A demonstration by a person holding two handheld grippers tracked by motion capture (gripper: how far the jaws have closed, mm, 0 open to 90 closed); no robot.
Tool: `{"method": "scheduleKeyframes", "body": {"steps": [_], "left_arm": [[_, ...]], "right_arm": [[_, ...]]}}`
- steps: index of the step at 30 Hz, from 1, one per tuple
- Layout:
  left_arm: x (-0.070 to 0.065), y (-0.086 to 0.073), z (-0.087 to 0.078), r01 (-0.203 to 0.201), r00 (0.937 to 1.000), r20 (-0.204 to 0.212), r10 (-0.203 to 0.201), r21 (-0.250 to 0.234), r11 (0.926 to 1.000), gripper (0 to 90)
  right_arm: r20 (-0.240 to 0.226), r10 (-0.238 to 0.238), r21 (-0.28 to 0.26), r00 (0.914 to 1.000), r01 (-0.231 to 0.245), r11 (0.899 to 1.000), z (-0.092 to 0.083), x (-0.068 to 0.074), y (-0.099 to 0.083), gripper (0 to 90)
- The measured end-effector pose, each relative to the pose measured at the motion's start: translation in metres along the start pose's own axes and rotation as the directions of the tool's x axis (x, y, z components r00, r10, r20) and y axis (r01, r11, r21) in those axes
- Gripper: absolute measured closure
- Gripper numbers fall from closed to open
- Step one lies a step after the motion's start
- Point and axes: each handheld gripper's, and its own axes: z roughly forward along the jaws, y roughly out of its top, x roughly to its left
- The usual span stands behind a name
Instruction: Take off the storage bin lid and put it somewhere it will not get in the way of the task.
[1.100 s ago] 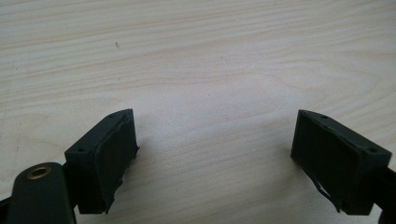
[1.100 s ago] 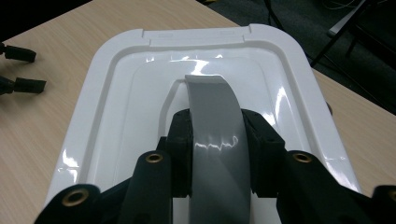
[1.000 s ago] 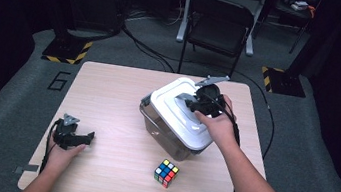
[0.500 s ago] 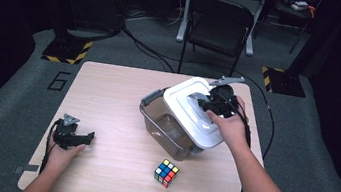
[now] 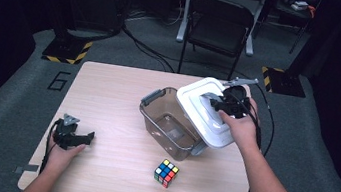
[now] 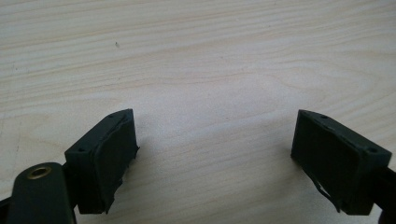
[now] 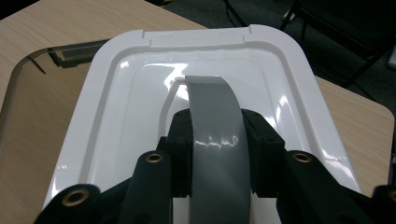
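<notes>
Your right tongs [image 5: 219, 103] are clenched on the grey handle [image 7: 215, 126] of the white lid [image 5: 206, 112], with one black pad pressed against each side of that handle in the right gripper view. You hold the lid off to the right of the clear plastic box [image 5: 170, 124], so that it overlaps only the box's right rim and leaves most of the inside open to the high view. The lid looks tilted there, its far end higher than the end nearest you, though how far it stands clear of the rim cannot be told. The box stands on the wooden table [image 5: 108, 92], a little right of the middle, with a grey latch [image 5: 152, 96] on its far left corner. In the right gripper view you can see the box's smoky wall [image 7: 28, 70] under the left edge of the lid, and the table beyond it. Your left tongs [image 5: 76, 138] rest near the front left corner of the table, well apart from the box, and they are released: in the left gripper view the two black pads [image 6: 112, 158] stand wide apart with bare wood between them. A colourful puzzle cube [image 5: 166, 172] sits on the table near the front edge, just in front of the box and not touching it.
</notes>
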Motion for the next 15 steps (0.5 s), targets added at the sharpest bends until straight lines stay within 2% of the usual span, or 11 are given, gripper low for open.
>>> {"method": "scheduleKeyframes", "body": {"steps": [15], "left_arm": [[0.000,0.000,0.000,0.000,1.0000,0.000,0.000,0.000,1.0000,14.1]], "right_arm": [[0.063,0.052,0.002,0.9967,-0.053,0.999,-0.004,-0.030,-0.014,66.4]]}}
